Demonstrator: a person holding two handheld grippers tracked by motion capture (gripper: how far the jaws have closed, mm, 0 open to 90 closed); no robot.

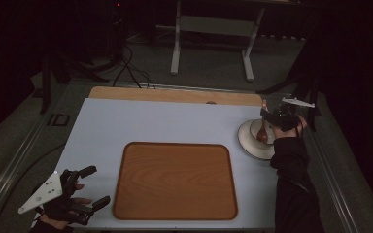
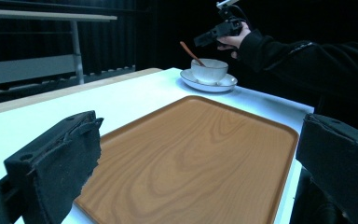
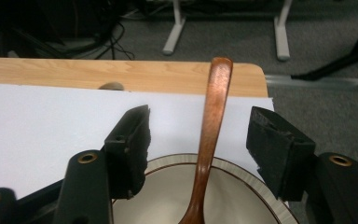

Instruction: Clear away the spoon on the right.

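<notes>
High view: left gripper (image 1: 88, 187), jaws spread and empty, rests at 8 o'clock on the white table (image 1: 126, 121) beside the wooden tray (image 1: 175, 180), while the right gripper (image 1: 264, 114) hovers at 3 o'clock over the cup (image 1: 259, 130) on its saucer (image 1: 247, 145). Left gripper view: both jaws stand wide apart with the tray between them, the cup with its wooden spoon (image 2: 192, 53) at 12 o'clock. Right gripper view: jaws spread, flanking the spoon's upright handle without touching it, above the cup.
</notes>
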